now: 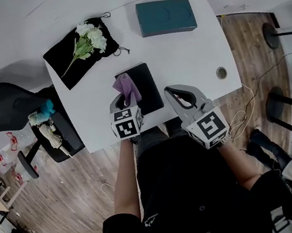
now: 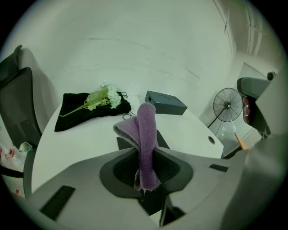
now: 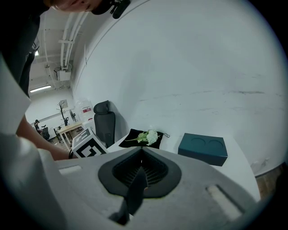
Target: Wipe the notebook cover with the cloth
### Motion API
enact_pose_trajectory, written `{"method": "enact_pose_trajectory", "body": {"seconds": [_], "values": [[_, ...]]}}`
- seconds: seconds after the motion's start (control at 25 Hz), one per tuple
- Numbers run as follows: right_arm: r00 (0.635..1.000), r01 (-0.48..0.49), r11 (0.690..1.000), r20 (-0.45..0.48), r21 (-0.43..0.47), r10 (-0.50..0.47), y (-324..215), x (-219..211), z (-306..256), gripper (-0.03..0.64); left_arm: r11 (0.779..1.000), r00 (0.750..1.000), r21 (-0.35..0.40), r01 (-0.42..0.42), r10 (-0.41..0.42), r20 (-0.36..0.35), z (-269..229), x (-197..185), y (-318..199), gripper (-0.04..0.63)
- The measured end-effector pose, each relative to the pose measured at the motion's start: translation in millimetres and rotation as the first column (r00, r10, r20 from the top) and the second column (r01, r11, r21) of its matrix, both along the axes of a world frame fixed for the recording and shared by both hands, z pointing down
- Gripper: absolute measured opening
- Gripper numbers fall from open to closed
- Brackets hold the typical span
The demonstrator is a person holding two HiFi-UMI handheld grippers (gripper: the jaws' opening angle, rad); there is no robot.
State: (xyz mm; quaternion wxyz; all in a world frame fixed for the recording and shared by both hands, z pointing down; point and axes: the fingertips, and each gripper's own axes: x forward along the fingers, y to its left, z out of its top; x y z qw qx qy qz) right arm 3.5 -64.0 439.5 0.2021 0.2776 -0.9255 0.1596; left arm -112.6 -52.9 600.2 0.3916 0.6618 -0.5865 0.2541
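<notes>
- Purple fleecy cloth (image 2: pixel 146 130) is pinched between the jaws of your left gripper (image 2: pixel 146 168), and a folded tuft of it stands out beyond the tips.
- Flat black rectangular notebook (image 1: pixel 147 88) lies on the white desk (image 1: pixel 191 57) close to the middle of its front edge. Its long axis runs from the front edge toward the far edge.
- Your left gripper hangs over the notebook's near left corner, so the cover lies just ahead of and below the cloth. I cannot tell whether the cloth touches the cover.
- Your right gripper (image 1: pixel 172 92) has its jaws pressed together on nothing and sits just beside the notebook's right edge.
- Your left gripper is the nearer one and carries the cloth. I judge the coming move is to lower it and sweep along the long axis, away from you.
- The teal box (image 1: pixel 166 16) at the far right corner and the black pouch (image 1: pixel 67 62) with white flowers (image 1: pixel 90 37) at the far left corner lie well apart from that stroke.
</notes>
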Motion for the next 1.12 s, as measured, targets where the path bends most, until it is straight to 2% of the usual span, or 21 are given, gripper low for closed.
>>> {"method": "enact_pose_trajectory", "body": {"seconds": [0.36, 0.72, 0.88, 1.12], "values": [[0.997, -0.073, 0.997, -0.012, -0.002, 0.073, -6, 35, 3, 0.005, 0.996, 0.996, -0.030, -0.086, 0.086, -0.023, 15, 42, -14, 0.084], [0.992, -0.127, 0.992, -0.019, -0.010, 0.127, -13, 58, 8, 0.005, 0.986, 0.987, -0.061, -0.158, 0.156, -0.029, 26, 69, -25, 0.084], [0.989, -0.145, 0.989, -0.017, -0.021, 0.145, -16, 66, 12, 0.005, 0.984, 0.987, -0.084, -0.158, 0.154, -0.049, 33, 79, -24, 0.084], [0.993, -0.115, 0.993, -0.012, -0.017, 0.115, -20, 70, 12, 0.005, 0.985, 0.991, -0.114, -0.131, 0.127, -0.046, 43, 83, -20, 0.084]]}}
